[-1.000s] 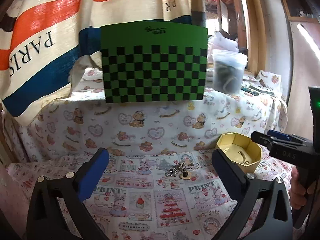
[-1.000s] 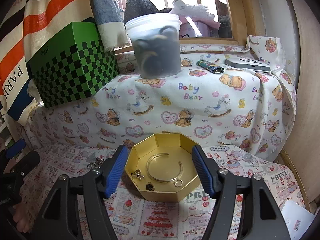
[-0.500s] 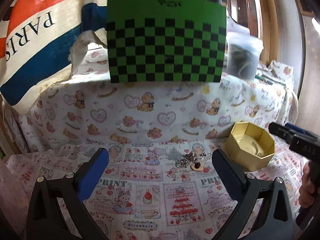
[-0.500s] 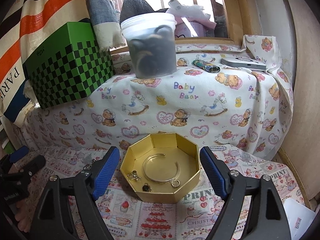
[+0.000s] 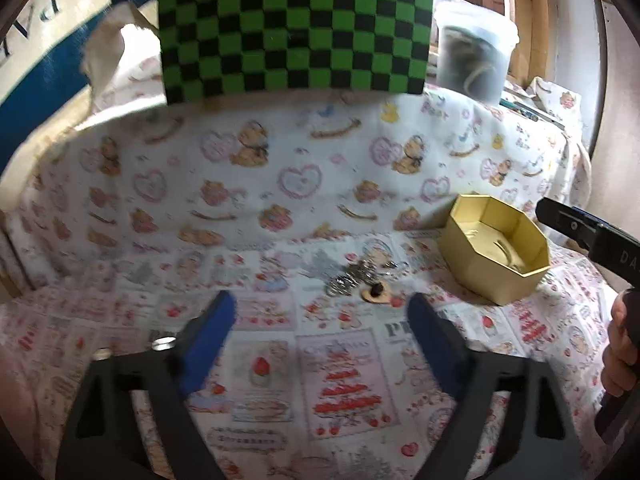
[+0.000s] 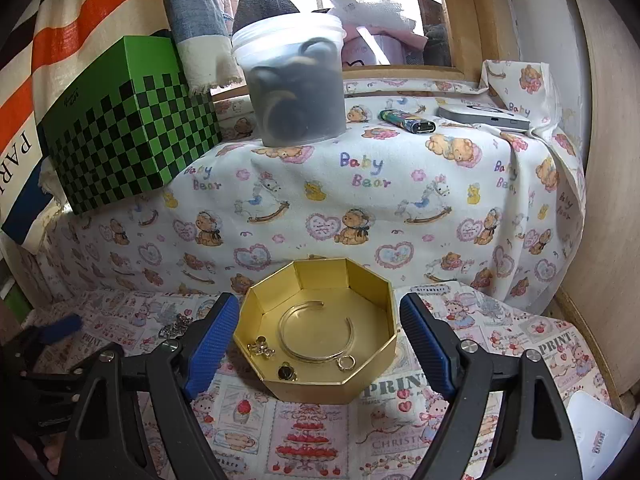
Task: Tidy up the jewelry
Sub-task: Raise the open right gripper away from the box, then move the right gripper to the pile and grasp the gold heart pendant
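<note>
A gold octagonal box (image 6: 320,384) (image 5: 480,276) stands on the printed cloth. It holds a silver bangle (image 6: 316,330), a ring (image 6: 346,362), a small charm (image 6: 261,349) and a dark stud (image 6: 286,372). A loose pile of silver jewelry (image 5: 352,278) with a small tan heart piece (image 5: 377,293) lies left of the box; it also shows in the right wrist view (image 6: 176,325). My left gripper (image 5: 320,336) is open and empty, just short of the pile. My right gripper (image 6: 318,342) is open and empty, its fingers to either side of the box.
A green checkered box (image 6: 128,128) (image 5: 296,24) and a clear tub of dark items (image 6: 296,84) stand on the raised cloth ledge behind. A lighter (image 6: 406,121) and a flat grey device (image 6: 484,118) lie there too. A wooden wall (image 6: 608,200) is at the right.
My left gripper has moved forward and down toward the jewelry pile, its fingers a little closer together. My right gripper has drawn in around the gold box.
</note>
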A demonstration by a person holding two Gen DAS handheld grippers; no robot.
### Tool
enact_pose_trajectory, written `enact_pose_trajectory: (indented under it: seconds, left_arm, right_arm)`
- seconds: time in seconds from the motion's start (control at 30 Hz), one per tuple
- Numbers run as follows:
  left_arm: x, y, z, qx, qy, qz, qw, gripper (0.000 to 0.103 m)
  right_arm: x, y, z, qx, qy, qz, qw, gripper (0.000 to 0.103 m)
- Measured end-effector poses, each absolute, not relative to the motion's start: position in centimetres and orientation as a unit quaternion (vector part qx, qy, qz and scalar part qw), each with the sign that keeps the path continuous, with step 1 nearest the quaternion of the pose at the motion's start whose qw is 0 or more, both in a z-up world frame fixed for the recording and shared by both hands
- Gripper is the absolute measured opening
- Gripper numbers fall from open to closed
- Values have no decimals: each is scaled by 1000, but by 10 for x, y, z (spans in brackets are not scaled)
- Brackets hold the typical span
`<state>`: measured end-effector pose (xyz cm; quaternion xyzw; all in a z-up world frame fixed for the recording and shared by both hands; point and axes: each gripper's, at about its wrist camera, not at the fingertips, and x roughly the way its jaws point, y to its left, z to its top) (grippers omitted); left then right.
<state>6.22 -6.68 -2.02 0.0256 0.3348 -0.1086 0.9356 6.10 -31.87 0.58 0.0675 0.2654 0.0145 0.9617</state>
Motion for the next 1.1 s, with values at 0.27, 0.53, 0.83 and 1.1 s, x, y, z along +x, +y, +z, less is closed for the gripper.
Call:
enact_pose_trajectory:
  seconds: [0.27,0.53,0.83,1.1]
  left_arm:
    - [73,-53,-28,-9,353,-76,932,37]
    - [68,-28,-11,-48,340,-71,936,29]
    - [66,4,12,-72,330,-63,939,73]
    - [59,10,28,-54,309,-61,948,94]
  right_arm:
    - [60,-316,7,64,267,20,962,84]
    - [48,-283,19,47,270,110,955,81]
    - [56,-226,18,-18,275,77,958,67]
    - [89,-202,-6,-10,370,98,924,28]
